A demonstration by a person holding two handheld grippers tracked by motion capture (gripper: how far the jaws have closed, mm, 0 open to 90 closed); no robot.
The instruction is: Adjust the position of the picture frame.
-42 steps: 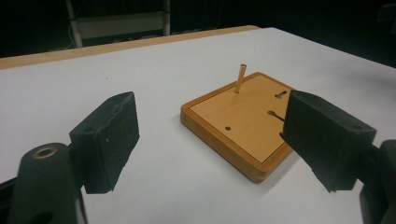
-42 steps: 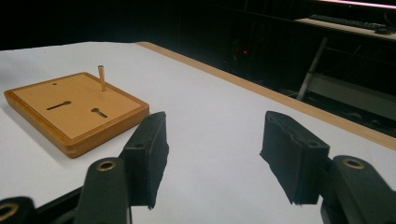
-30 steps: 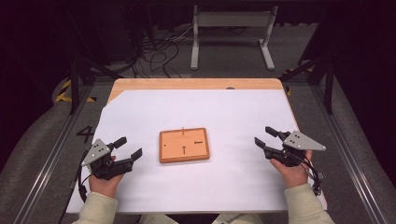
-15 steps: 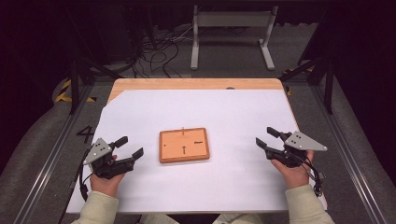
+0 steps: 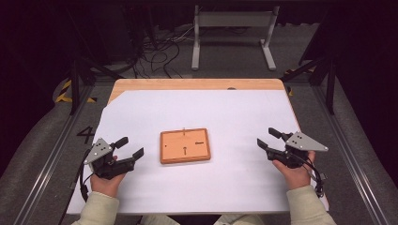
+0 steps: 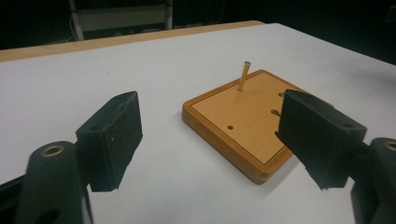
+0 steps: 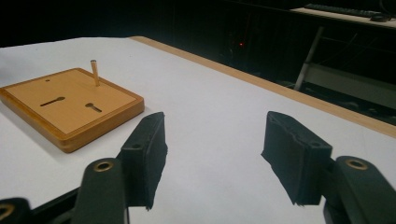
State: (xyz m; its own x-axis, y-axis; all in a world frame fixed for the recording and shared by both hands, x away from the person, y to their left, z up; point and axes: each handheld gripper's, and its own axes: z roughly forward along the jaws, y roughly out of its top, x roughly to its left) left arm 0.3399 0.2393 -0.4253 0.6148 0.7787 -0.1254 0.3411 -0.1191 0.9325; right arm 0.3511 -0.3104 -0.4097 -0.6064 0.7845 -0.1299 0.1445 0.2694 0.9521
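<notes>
Square wooden board (image 5: 185, 146) w/ raised rim, light inset panel, keyhole slots and one thin upright wooden peg (image 5: 184, 131) sits at centre of the white sheet-covered table (image 5: 225, 108). In the high view the peg stands at 12 o'clock on the board, near its far edge.

Left gripper (image 5: 131, 149) is at approx 8 o'clock from the board, well apart from it, jaws spread and empty; they've just eased in a touch, nothing between them. Left gripper view: board (image 6: 247, 122) lies ahead, peg (image 6: 243, 76) upright at its far side, black pads (image 6: 119, 135) clear of everything.

Right gripper (image 5: 269, 138) is at approx 3 o'clock from the board, also well apart, jaws released, holding nothing. Right gripper view: board (image 7: 70, 105) off at 10 o'clock, peg (image 7: 95, 73) on it.

Step in hand, as I read it: start pose, pre-approach; no contact w/ board or peg yet. Next move prob. calls for one gripper to travel in over the board, line jaws either side of the peg, and close gently; the other may need to steady the board's rim so it doesn't slide on the sheet.
</notes>
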